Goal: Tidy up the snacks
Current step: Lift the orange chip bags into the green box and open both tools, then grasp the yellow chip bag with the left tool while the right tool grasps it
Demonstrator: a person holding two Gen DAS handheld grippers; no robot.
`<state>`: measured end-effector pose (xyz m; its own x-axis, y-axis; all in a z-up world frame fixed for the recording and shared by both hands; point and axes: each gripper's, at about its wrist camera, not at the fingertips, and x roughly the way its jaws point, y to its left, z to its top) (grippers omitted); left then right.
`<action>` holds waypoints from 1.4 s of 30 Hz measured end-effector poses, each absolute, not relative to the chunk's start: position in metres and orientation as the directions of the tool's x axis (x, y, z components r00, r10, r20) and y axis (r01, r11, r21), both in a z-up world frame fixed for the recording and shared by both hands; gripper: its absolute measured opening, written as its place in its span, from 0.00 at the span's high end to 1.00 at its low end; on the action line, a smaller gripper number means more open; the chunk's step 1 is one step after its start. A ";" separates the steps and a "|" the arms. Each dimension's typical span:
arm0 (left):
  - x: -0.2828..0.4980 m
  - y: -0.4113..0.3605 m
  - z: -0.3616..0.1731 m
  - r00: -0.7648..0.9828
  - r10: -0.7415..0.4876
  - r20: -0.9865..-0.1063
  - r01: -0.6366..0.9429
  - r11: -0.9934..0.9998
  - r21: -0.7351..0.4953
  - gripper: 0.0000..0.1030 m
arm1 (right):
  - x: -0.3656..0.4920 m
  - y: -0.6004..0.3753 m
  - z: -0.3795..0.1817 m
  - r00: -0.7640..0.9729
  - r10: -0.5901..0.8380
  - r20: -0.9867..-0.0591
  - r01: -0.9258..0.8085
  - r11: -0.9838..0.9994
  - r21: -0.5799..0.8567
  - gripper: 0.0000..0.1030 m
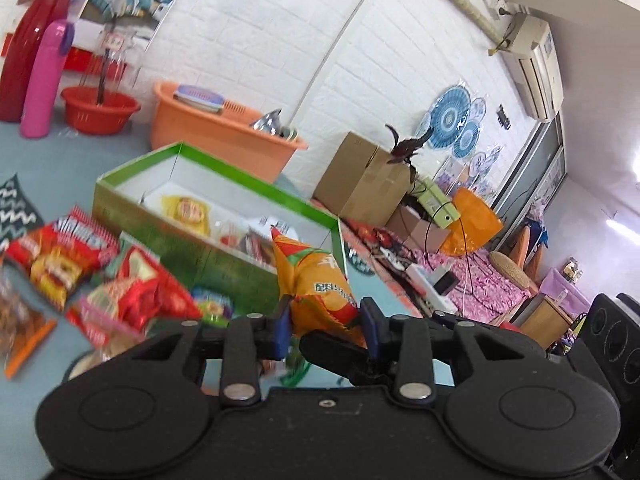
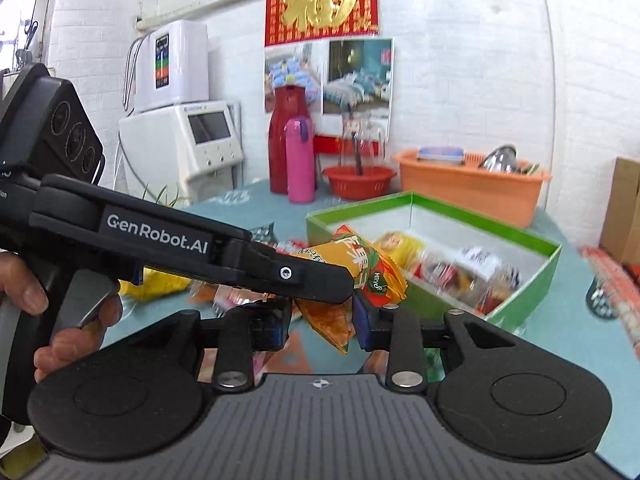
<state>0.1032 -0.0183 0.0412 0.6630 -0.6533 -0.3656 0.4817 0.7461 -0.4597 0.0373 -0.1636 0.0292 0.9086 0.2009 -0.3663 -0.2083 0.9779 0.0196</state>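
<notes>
Both grippers pinch orange snack bag (image 1: 320,280); green box (image 1: 160,216) behind

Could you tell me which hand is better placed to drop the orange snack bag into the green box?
Left, probably: the left gripper clamps the orange snack bag beside the green box; the right gripper looks looser.

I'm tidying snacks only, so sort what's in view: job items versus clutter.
Job: orange snack bag between both tongs, left and right; green box; red packets.
Clutter: pink flask, red basin, orange tub, cardboard carton.
</notes>
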 end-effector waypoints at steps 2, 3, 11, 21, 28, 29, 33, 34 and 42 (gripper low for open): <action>0.114 -0.022 0.048 0.672 -0.650 -0.356 0.487 0.749 -0.449 0.61 | 0.045 -0.167 0.034 0.919 0.190 -0.346 -0.200 0.980 0.005 0.45; 0.119 -0.024 0.050 0.675 -0.647 -0.354 0.489 0.752 -0.443 0.61 | 0.051 -0.169 0.037 0.924 0.184 -0.335 -0.196 0.981 -0.001 0.45; 0.175 -0.034 0.052 0.672 -0.658 -0.338 0.504 0.742 -0.442 0.61 | 0.094 -0.189 0.042 0.946 0.141 -0.291 -0.150 0.989 -0.010 0.45; 0.235 -0.043 0.027 0.638 -0.663 -0.392 0.493 0.742 -0.453 0.55 | 0.139 -0.213 0.022 0.940 0.111 -0.323 -0.105 0.994 0.038 0.46; 0.231 -0.029 0.021 0.701 -0.574 -0.422 0.397 0.807 -0.438 0.00 | 0.157 -0.219 -0.003 0.900 0.061 -0.431 -0.037 0.997 0.064 0.00; 0.227 -0.026 0.024 0.700 -0.580 -0.417 0.401 0.802 -0.442 0.00 | 0.153 -0.219 -0.004 0.905 0.059 -0.422 -0.036 0.997 0.064 0.00; 0.204 -0.013 0.041 0.703 -0.591 -0.395 0.404 0.790 -0.461 0.00 | 0.135 -0.217 0.008 0.919 0.063 -0.388 -0.032 0.996 0.085 0.00; 0.196 -0.013 0.045 0.708 -0.587 -0.393 0.402 0.792 -0.459 0.00 | 0.128 -0.215 0.013 0.927 0.067 -0.370 -0.036 0.995 0.089 0.00; 0.109 0.011 0.046 0.768 -0.536 -0.352 0.352 0.811 -0.466 0.00 | 0.067 -0.195 0.038 0.946 0.097 -0.310 -0.065 0.992 0.112 0.00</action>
<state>0.1092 0.0106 0.0461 0.7675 -0.5356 -0.3522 0.3522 0.8115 -0.4663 0.0669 -0.1947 0.0376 0.9457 0.0966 -0.3105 -0.0645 0.9916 0.1120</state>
